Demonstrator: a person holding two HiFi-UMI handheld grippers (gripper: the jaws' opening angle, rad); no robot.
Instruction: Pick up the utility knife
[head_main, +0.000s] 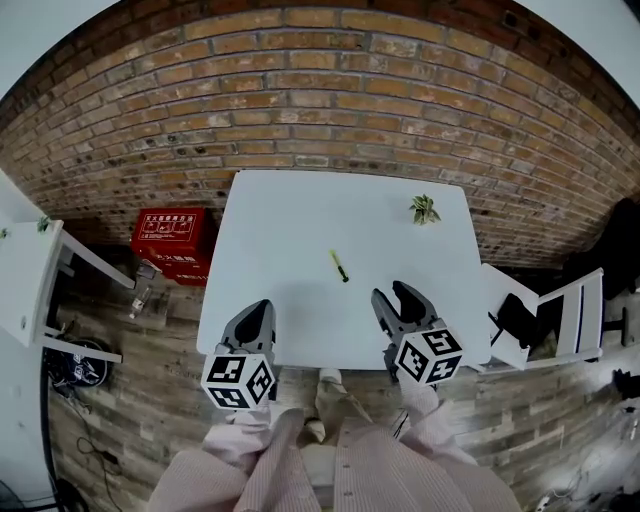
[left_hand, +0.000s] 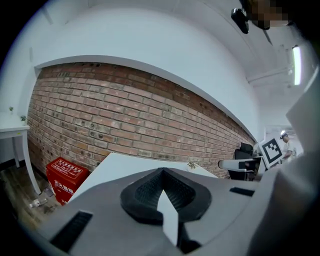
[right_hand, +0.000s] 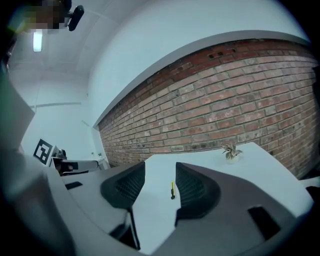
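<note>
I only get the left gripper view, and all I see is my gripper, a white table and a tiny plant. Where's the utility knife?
Observer: The utility knife lies flat near the middle of the table. The left gripper blocks it in your view.
Operator: Is the other gripper touching it?
Observer: No. The right gripper hovers over the table's near part with its jaws apart and empty. In its own view the knife shows in the gap between them, farther along the table.
Operator: Which gripper is closer?
Observer: In the head view the right one looks closer. The knife lies ahead of it and a little to its left.
</note>
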